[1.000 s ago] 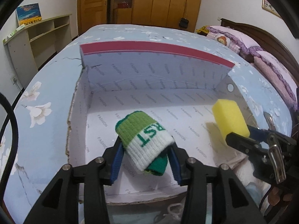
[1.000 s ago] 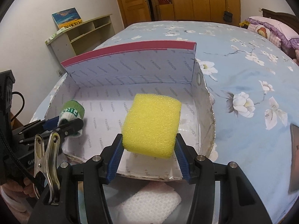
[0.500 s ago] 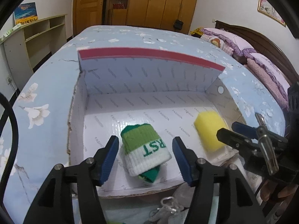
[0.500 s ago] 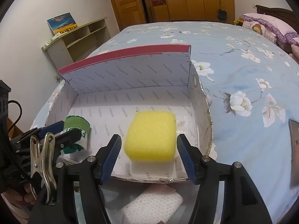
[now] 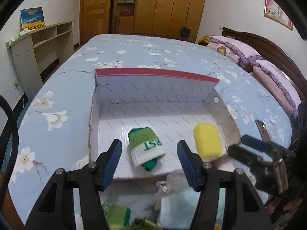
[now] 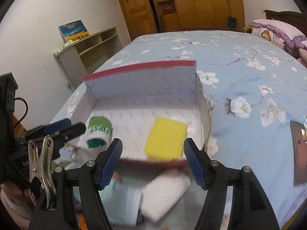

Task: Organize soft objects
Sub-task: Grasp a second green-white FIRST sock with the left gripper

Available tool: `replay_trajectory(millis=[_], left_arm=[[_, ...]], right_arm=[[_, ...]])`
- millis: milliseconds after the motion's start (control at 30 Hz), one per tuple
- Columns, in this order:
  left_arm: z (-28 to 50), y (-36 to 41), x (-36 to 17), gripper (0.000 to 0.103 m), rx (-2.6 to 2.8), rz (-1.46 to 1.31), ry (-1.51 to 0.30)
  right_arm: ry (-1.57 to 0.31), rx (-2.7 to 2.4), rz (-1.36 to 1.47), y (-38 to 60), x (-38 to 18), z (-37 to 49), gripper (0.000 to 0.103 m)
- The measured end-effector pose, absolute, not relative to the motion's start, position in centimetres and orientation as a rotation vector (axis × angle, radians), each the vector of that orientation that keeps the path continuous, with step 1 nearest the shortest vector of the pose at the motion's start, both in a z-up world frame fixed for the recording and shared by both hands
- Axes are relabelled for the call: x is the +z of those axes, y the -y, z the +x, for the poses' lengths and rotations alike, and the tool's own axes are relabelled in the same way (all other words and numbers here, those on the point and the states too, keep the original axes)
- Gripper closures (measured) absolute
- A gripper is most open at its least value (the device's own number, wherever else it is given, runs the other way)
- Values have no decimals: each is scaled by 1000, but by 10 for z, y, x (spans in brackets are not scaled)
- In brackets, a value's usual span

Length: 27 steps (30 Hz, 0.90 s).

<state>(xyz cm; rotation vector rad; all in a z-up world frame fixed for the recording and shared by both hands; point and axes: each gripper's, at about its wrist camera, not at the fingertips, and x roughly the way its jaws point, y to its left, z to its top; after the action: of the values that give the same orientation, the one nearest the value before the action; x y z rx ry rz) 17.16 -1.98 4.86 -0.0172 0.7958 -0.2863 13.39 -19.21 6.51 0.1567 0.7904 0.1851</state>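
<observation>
Hovering over the near wall of the cardboard box [image 5: 153, 94], the left tool [image 5: 149, 157] stands open with nothing between its pads; the green-and-white knitted cuff [image 5: 146, 146] lies on the box floor just beyond it. The right tool [image 6: 152, 160] likewise gapes empty, with the yellow sponge [image 6: 166, 139] resting inside the box near its right wall. Both items sit low inside the box walls, apparently to keep them contained. More soft items, a white mesh pad [image 6: 165, 195] among them, wait outside the near wall. The box's far half offers open room.

Green-white rolled sock [image 5: 146, 147] lying in white box [image 5: 153, 97], yellow sponge [image 5: 207, 142] right of it
</observation>
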Motion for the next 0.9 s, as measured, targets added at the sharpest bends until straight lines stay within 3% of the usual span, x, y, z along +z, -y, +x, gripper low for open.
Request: replay_trajectory(millis=[900], left_arm=[[102, -54, 24, 40, -158, -130, -869]], right_arm=[[-839, 180, 231, 200, 45, 67, 35]])
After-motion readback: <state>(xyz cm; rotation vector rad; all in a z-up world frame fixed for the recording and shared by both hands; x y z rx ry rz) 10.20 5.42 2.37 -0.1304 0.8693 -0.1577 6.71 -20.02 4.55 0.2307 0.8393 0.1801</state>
